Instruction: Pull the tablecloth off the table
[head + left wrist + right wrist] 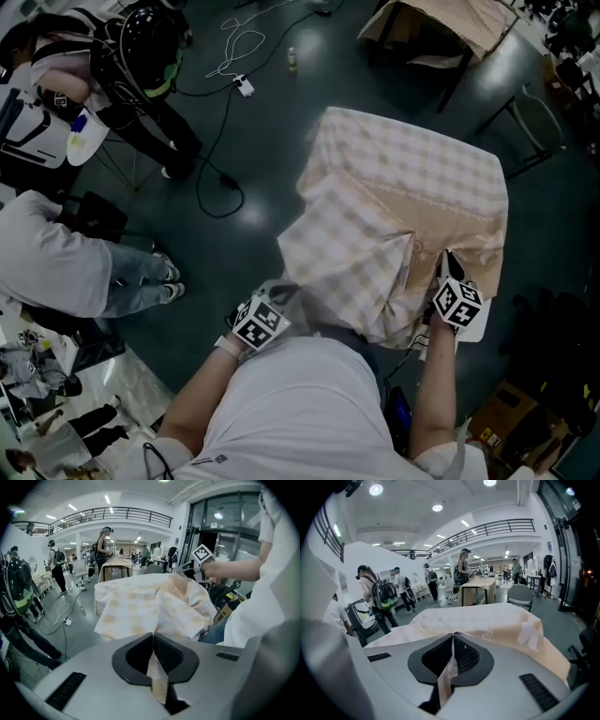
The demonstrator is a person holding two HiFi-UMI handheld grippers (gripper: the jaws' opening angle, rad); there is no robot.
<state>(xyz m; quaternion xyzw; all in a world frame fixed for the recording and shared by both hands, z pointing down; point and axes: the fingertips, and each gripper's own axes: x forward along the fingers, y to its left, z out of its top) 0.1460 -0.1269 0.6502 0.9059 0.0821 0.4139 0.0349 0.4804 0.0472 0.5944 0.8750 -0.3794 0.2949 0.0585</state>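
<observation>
Cream-and-tan checked tablecloth (403,178) over a dark blue-green floor (262,131).
The tablecloth is pale cream crossed by soft tan checks. Where it folds back, a plainer, deeper beige face shows with a faint pale scroll pattern. The left gripper (153,641) and right gripper (453,644) have light grey bodies and black, finely ribbed jaws. Each bears a marker cube (457,305) of black squares on white. The wearer's shirt (300,412) is white. A white cable (239,42) loops on the floor, and a bystander (56,262) wears a grey top and blue jeans. A cardboard box (506,427) is brown.
</observation>
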